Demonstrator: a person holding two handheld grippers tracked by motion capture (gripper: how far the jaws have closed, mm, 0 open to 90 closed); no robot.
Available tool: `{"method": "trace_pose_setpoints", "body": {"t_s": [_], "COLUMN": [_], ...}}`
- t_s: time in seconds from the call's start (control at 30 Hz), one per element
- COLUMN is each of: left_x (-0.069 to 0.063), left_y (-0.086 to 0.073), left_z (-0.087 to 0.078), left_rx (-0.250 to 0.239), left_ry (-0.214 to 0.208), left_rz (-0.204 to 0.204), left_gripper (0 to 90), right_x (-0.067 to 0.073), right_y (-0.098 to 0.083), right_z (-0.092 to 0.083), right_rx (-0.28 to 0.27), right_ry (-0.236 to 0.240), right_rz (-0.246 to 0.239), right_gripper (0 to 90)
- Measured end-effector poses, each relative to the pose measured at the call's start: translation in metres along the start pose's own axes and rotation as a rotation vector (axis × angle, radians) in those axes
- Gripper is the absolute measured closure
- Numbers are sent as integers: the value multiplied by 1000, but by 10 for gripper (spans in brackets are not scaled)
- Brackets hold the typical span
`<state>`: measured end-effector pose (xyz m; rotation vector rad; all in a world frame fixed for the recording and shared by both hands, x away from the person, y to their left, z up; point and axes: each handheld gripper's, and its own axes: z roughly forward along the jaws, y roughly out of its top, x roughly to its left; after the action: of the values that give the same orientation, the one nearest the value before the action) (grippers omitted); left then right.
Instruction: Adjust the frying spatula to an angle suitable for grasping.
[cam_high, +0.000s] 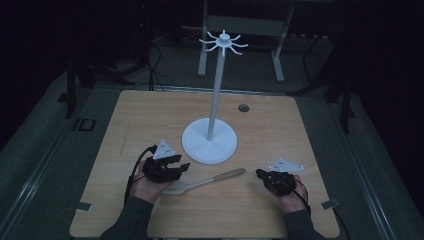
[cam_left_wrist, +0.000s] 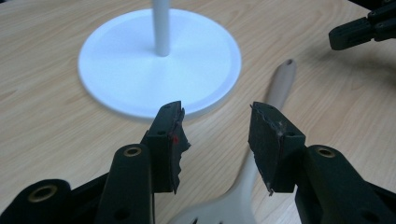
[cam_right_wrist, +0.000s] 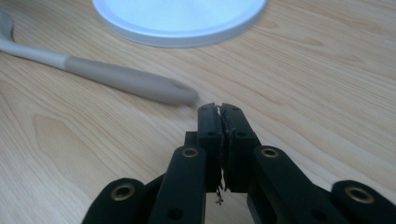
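Closest to where I stand, two sleeved forearms come in over the near edge of the desk (cam_high: 125, 120), each hand wrapped around a set of black tongs. Left tongs (cam_left_wrist: 217, 140) hang spread apart above the pale slotted spatula (cam_high: 202, 182), the jaws straddling the neck where the blade narrows into the handle, not yet touching it; that looks like a line-up for a pinch at the spot where the tool would balance best. Right tongs (cam_right_wrist: 221, 122) are clenched on nothing, their tips resting just beside the rounded end of the spatula's wooden handle, which has a small hole in it. That spatula lies flat on the desk between the two hands, blade toward the left hand, handle angled toward the right, just in front of the white stand (cam_high: 209, 142). Its round base sits mid-desk, and a thin pole rises to a ring of hooks at the top. My guess is the hole is meant for one of those hooks, so the right hand waits close by to steady or guide the handle end.
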<state>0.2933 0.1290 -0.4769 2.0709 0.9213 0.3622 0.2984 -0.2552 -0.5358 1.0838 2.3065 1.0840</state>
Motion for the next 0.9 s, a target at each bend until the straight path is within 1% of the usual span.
{"method": "trace_pose_setpoints", "body": {"t_s": [0.03, 0.07, 0.1, 0.13, 0.17, 0.2, 0.23, 0.27, 0.3, 0.33, 0.37, 0.4, 0.43, 0.53, 0.6, 0.63, 0.77, 0.8, 0.83, 0.9], "left_x": [-1, -1, -2, -2, -4, -4, -4, -4, -5, -5, -7, -7, -9, -12, -12, -12, -13, -14, -14, -17], "left_y": [2, 4, 8, 8, 11, 12, 12, 13, 14, 14, 16, 16, 17, 19, 22, 23, 27, 28, 28, 29], "left_z": [3, 5, 11, 11, 20, 23, 23, 26, 34, 34, 41, 41, 47, 52, 57, 58, 66, 71, 71, 76], "left_rx": [3, 12, 29, 29, 51, 54, 54, 62, 79, 79, 89, 89, 103, 116, 137, 140, 180, 210, 210, 229], "left_ry": [-7, -16, -28, -28, -35, -36, -36, -42, -55, -55, -71, -71, -92, -94, -101, -106, -138, -158, -158, -176], "left_rz": [6, 16, 33, 33, 46, 44, 44, 39, 42, 42, 47, 47, 55, 65, 81, 85, 104, 110, 110, 115], "left_gripper": [554, 554, 558, 563, 581, 581, 587, 596, 603, 611, 618, 623, 628, 634, 636, 655, 681, 683, 689, 697], "right_x": [-5, -5, -8, -8, -13, -14, -15, -16, -16, -16, -15, -15, -14, -13, -13, -13, -12, -12, -12, -12], "right_y": [-6, -6, -11, -11, -15, -16, -17, -17, -18, -18, -18, -18, -18, -18, -19, -20, -20, -20, -20, -20], "right_z": [-4, -4, -7, -7, -9, -9, -10, -10, -10, -10, -10, -10, -10, -10, -10, -10, -10, -10, -10, -10], "right_rx": [-3, -3, -5, -5, -11, -16, -18, -22, -21, -21, -18, -18, -16, -16, -20, -18, -19, -21, -22, -23], "right_ry": [-8, -8, -16, -16, -22, -22, -25, -25, -26, -26, -28, -28, -26, -27, -26, -25, -23, -23, -21, -22], "right_rz": [13, 13, 32, 32, 57, 69, 74, 79, 81, 81, 77, 77, 73, 70, 73, 76, 76, 77, 79, 79], "right_gripper": [857, 857, 853, 853, 846, 843, 843, 843, 842, 842, 842, 842, 838, 836, 830, 829, 829, 829, 829, 829]}}
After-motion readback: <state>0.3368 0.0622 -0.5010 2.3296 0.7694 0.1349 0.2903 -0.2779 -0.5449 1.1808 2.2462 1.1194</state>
